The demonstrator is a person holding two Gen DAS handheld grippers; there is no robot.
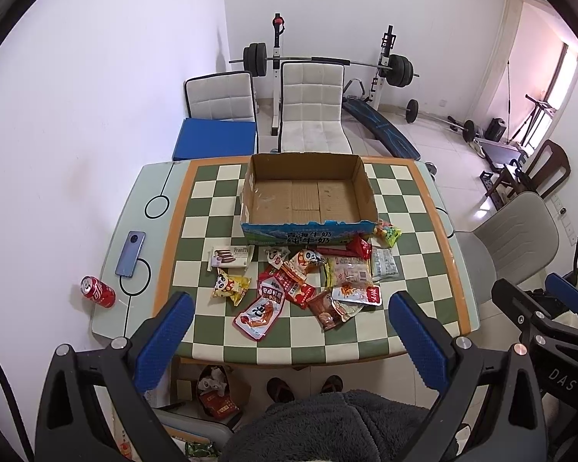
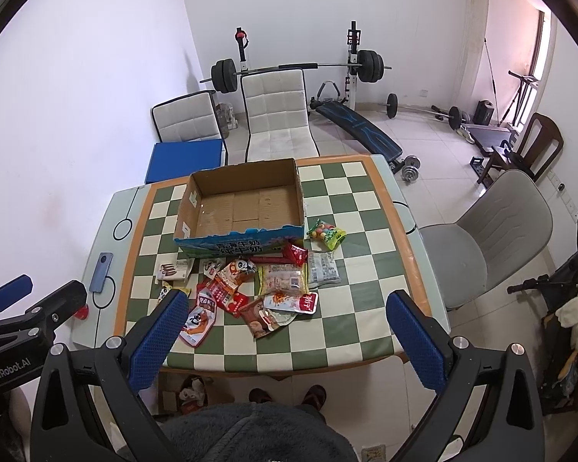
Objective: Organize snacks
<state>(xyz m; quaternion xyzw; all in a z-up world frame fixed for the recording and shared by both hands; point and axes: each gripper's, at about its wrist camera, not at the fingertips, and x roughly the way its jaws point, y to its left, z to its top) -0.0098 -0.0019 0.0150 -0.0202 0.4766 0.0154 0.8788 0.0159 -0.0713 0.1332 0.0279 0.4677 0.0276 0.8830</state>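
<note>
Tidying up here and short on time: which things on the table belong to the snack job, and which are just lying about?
Job:
snack packets
box

Lying about:
phone
cola can

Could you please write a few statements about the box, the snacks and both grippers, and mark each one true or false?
1. The open brown cardboard box holds no snacks. True.
2. The red soda can stands upright inside the box. False: it lies on its side near the table's left edge, beside the blue smartphone.
3. The pile of colourful snack packets lies on the green-and-white checkered table in front of the box. True.
4. The left gripper is shut on a packet. False: it is open and holds nothing.
5. The right gripper is open, above the table's near edge. True.
</note>
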